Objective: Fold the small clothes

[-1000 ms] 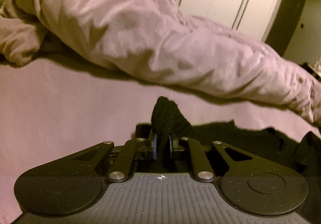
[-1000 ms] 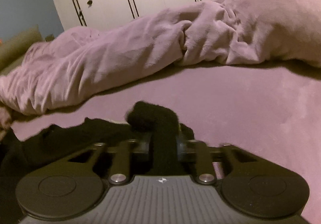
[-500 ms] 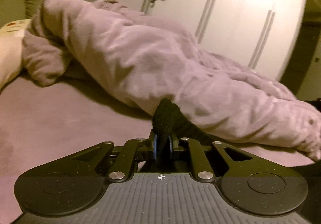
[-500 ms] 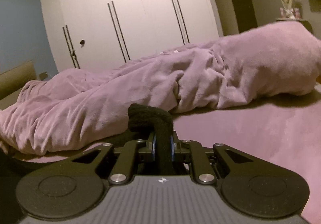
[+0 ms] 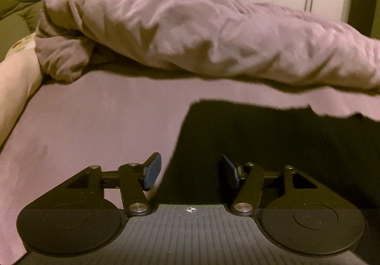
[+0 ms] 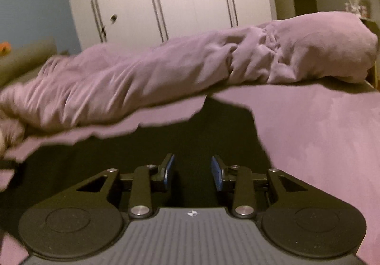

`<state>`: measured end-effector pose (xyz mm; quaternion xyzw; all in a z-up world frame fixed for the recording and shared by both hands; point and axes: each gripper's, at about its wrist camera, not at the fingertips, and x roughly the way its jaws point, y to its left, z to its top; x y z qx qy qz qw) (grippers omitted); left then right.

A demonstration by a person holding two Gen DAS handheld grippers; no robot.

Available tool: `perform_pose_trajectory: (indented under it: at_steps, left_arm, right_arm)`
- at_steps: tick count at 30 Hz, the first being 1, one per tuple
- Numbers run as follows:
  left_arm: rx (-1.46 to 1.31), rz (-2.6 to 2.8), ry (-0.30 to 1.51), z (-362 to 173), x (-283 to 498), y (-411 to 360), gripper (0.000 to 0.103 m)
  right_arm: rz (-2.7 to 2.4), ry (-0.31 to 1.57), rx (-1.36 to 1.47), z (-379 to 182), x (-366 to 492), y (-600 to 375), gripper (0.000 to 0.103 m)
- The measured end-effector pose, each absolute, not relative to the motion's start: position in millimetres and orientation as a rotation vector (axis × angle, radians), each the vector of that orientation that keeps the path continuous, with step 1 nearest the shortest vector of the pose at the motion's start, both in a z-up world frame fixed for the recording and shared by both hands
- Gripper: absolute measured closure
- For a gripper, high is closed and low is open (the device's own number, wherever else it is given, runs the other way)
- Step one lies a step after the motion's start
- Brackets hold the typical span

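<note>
Fingers of both units are opening, pads clear of fabric. Left gripper [image 5: 190, 171] straddles the left edge of the black garment [image 5: 273, 146], which lies flat on the bed [image 5: 83, 127], long axis sideways. Right gripper [image 6: 192, 171] hovers over its right corner.

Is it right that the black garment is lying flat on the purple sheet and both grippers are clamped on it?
Not quite. The black garment does lie on the purple sheet, but neither gripper is clamped on it. Both wrist views show the left gripper and right gripper with jaws opening, pads clear of the cloth.
</note>
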<state>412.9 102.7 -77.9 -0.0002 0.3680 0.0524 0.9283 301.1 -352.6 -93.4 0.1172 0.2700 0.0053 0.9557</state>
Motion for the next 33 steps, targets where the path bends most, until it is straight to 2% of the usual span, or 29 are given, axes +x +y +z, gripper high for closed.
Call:
perform_pose_trajectory:
  at_steps: [6,17,23,29,33]
  left_arm:
    - [0.069,0.105,0.753,-73,381,92,0.035]
    - [0.059,0.076,0.791,-64,342,79,0.030]
    - [0.048,0.062,0.796,-66,334,66,0.030]
    - [0.089,0.011,0.769,-75,330,35,0.024]
    - [0.122,0.015,0.743,-80,333,18,0.023]
  right_arm:
    - [0.066,0.558,0.263,-96,266,-326,0.070]
    - [0.115,0.577,0.309,-87,256,-290,0.070]
    - [0.110,0.601,0.283,-90,264,-283,0.070]
    - [0.095,0.609,0.270,-97,277,-285,0.072]
    - [0.078,0.617,0.247,-103,287,-287,0.076]
